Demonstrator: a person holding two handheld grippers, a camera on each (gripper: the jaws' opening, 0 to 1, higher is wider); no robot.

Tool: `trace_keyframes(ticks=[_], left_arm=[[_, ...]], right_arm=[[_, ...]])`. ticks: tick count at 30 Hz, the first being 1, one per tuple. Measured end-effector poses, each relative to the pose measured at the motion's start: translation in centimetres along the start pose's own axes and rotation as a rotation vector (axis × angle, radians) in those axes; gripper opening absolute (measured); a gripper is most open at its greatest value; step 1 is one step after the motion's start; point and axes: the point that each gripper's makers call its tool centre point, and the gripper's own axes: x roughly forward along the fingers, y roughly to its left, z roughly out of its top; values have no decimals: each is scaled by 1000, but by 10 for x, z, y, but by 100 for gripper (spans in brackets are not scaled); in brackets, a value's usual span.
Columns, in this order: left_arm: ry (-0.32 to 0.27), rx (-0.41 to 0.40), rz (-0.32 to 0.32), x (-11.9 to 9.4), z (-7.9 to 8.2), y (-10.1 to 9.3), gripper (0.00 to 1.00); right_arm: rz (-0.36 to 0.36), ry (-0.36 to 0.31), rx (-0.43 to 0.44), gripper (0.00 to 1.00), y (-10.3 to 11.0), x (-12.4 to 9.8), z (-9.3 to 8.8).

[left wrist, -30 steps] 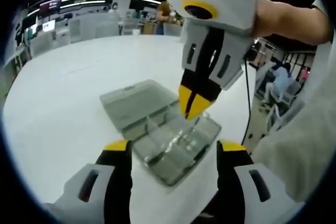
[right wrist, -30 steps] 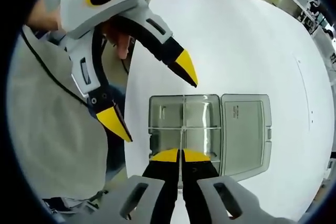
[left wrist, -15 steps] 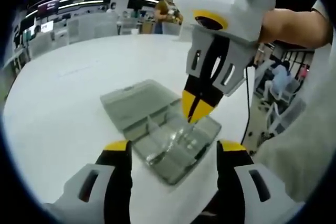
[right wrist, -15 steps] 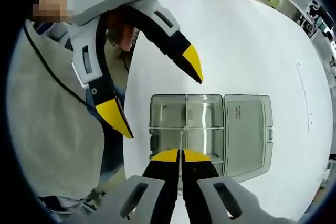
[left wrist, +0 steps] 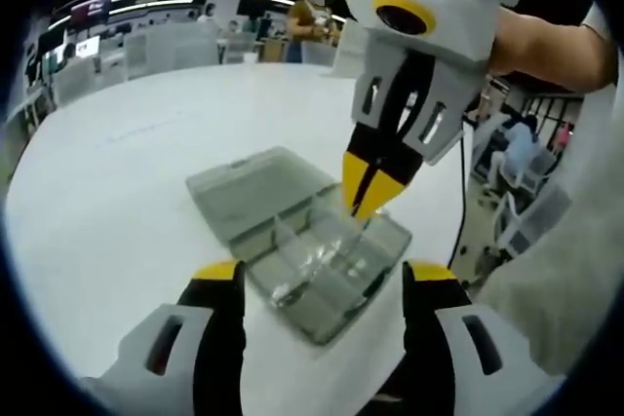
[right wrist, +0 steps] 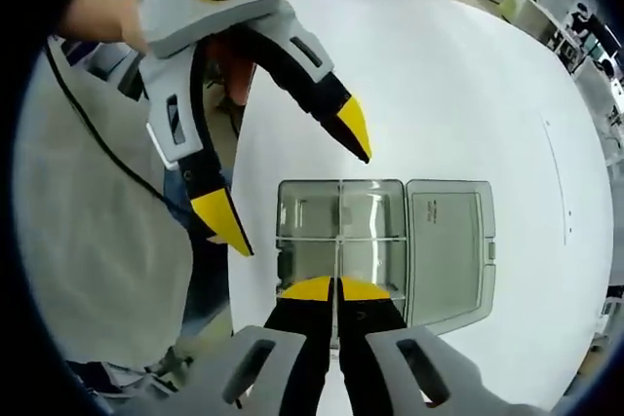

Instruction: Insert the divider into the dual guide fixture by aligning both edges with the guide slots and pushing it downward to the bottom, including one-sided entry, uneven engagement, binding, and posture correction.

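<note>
A clear plastic compartment box (left wrist: 292,241) lies on the white table with its lid (right wrist: 448,241) folded open flat beside it. My right gripper (right wrist: 336,287) is shut on a thin transparent divider (right wrist: 337,258), which I see edge-on as a line over the box's (right wrist: 307,211) middle. In the left gripper view the right gripper (left wrist: 370,197) points down from the upper right, holding the divider (left wrist: 353,233) over the tray's near-right part. How deep it sits I cannot tell. My left gripper (left wrist: 322,275) stands open at the box's near edge, holding nothing. It appears in the right gripper view as the left gripper (right wrist: 288,177).
The round white table (left wrist: 117,172) has bare surface to the left of the box and beyond it. Its edge (right wrist: 239,192) runs close by the box on the person's side. A person's light sleeve (right wrist: 97,241) is at the left. Desks and chairs (left wrist: 517,163) stand far behind.
My right gripper with the divider dipped toward the box, then rose slightly and shifted right. My left gripper has stayed open in the same place.
</note>
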Motion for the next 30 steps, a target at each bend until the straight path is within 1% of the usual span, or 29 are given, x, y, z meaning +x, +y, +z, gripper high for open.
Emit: trace_keyframes(ticks=[8, 11, 14, 20, 23, 30], left_arm=[[-3, -3, -1, 0, 0, -1, 63], [-2, -5, -2, 0, -1, -1, 63], [-3, -7, -2, 0, -1, -1, 63], [-4, -9, -2, -1, -1, -1, 63], [-5, -9, 0, -1, 0, -1, 63], [-6, -11, 3, -1, 0, 0, 63]], right_arm=[[-5, 4, 6, 0, -2, -1, 0], [-6, 14, 8, 0, -3, 2, -2], [-3, 6, 12, 0, -3, 2, -1], [-1, 23, -3, 0, -1, 2, 0], [-2, 34, 17, 0, -2, 2, -2], [6, 39, -1, 0, 0, 4, 0]])
